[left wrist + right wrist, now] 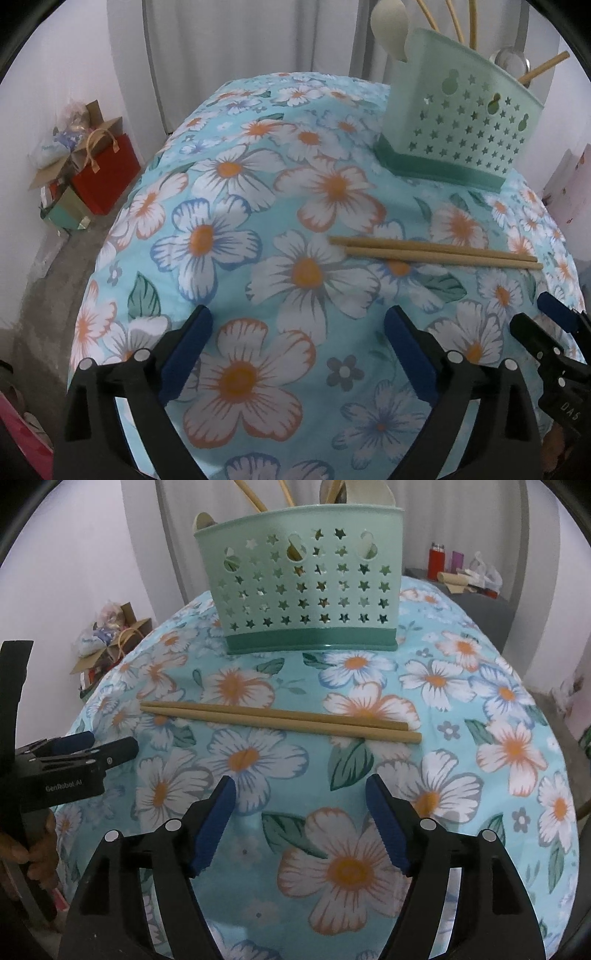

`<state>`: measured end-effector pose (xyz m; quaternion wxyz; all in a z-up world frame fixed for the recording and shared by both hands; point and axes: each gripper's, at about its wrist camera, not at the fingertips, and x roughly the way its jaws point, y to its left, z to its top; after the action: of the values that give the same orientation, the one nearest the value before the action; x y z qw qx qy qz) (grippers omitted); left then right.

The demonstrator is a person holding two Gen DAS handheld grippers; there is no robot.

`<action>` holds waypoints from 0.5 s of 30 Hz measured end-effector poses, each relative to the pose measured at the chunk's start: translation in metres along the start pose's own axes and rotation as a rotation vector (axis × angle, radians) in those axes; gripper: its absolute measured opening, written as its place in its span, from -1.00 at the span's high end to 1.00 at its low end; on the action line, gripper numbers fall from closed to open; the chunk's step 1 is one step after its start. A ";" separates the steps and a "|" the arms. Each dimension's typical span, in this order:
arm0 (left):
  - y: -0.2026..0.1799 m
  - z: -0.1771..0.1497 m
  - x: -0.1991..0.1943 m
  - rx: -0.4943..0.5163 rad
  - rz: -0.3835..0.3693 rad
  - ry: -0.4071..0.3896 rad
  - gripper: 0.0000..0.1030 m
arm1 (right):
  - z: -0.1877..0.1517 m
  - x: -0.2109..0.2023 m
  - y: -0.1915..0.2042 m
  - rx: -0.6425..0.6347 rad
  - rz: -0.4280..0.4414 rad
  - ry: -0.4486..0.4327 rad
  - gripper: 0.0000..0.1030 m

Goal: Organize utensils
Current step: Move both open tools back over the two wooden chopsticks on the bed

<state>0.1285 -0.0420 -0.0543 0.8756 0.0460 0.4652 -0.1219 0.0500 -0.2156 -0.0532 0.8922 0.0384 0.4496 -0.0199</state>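
Chopsticks (280, 720) lie crosswise, thick ends rightward, before both empty, spread hand-held grippers (297, 332) (301, 805).

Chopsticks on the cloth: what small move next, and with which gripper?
Probably ease the right gripper forward and down over the chopsticks. It is open, empty and centred on them; they lie side by side between it and the utensil holder.

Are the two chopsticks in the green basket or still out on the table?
Out. The two chopsticks lie side by side on the flowery tablecloth, in front of the green basket, apart from it.
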 end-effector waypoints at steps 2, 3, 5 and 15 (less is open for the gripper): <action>-0.002 0.001 0.002 0.003 0.007 0.003 -0.84 | 0.000 0.001 -0.001 0.002 0.005 0.000 -0.38; -0.003 0.001 0.003 0.007 0.012 0.004 -0.86 | -0.001 0.002 -0.002 0.004 0.008 -0.001 -0.39; -0.005 0.001 0.004 0.014 0.022 0.005 -0.88 | -0.001 0.003 -0.003 0.006 0.015 -0.004 -0.40; -0.012 0.001 0.007 0.022 0.069 -0.001 -0.89 | -0.001 0.005 -0.006 0.002 0.049 -0.018 -0.48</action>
<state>0.1304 -0.0552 -0.0588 0.8789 0.0717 0.4615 -0.0970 0.0516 -0.2211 -0.0581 0.8964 0.0500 0.4404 0.0013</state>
